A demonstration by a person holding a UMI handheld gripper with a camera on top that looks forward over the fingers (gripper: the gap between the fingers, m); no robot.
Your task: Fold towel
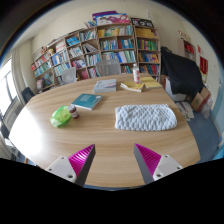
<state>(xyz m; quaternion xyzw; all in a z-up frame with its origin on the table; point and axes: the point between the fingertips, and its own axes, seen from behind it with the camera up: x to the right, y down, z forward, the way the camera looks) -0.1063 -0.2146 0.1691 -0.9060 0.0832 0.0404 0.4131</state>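
- While the gripper [115,160] hovers above the near edge of a round wooden tabletop [100,135], its two fingers are spread wide apart with nothing between them; each bears a magenta pad [82,157] on its inner face
- Beyond the fingers, slightly toward the right one and well apart from both, lies the towel [146,117], a white, bumpy-textured cloth bunched into a rough rectangle, resting flat on the tabletop
- Left of the towel, past the left finger, sits a green object [62,117], soft and rounded, with a small white jar-like item [73,111] just beside it; what either one is cannot be told
- Farther back near the middle of the tabletop lies a blue-green book [87,101]
- Toward the far side of the tabletop are a grey flat item [106,85], some yellow papers or cloth [133,87] and a slim pale bottle [136,73] standing upright
- Behind the tabletop, bookshelves [100,48] packed with colourful books line the back wall, and grey chairs [108,67] stand between the shelves and the tabletop
- On the right of the room a dark office chair [180,74] stands beside the tabletop, with a brown cardboard box [202,99] on the blue-grey floor near it
- On the left side a bright window [8,85] lets daylight in
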